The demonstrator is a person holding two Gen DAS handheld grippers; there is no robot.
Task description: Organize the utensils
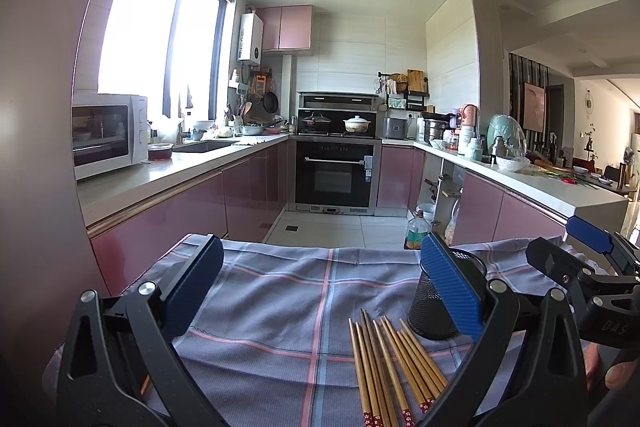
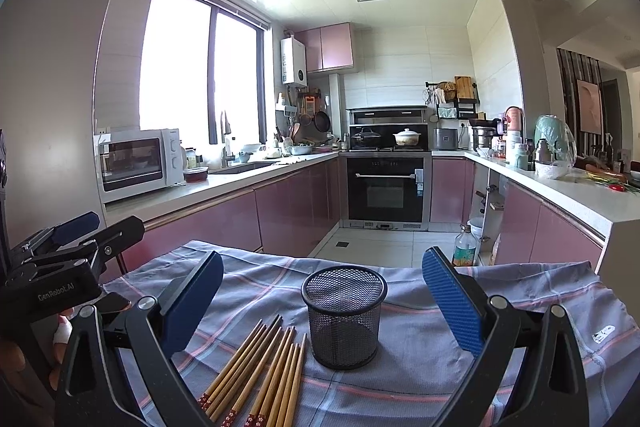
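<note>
Several wooden chopsticks (image 1: 394, 367) with red patterned ends lie in a loose bunch on a blue-grey checked cloth (image 1: 280, 307). A black mesh cup (image 2: 344, 315) stands upright and empty just right of them; in the left wrist view the cup (image 1: 430, 301) is partly hidden behind my right finger. My left gripper (image 1: 324, 283) is open and empty, above the cloth left of the chopsticks. My right gripper (image 2: 324, 287) is open and empty, its jaws either side of the cup and chopsticks (image 2: 260, 371). The right gripper also shows at the right edge of the left wrist view (image 1: 568, 247); the left gripper shows at the left edge of the right wrist view (image 2: 100, 227).
The cloth-covered table's far edge (image 2: 320, 259) faces a tiled kitchen floor. Pink cabinets with counters run along both sides, with a microwave (image 2: 138, 159) on the left and an oven (image 2: 386, 187) at the back. A bottle (image 2: 464, 247) stands on the floor beyond the table.
</note>
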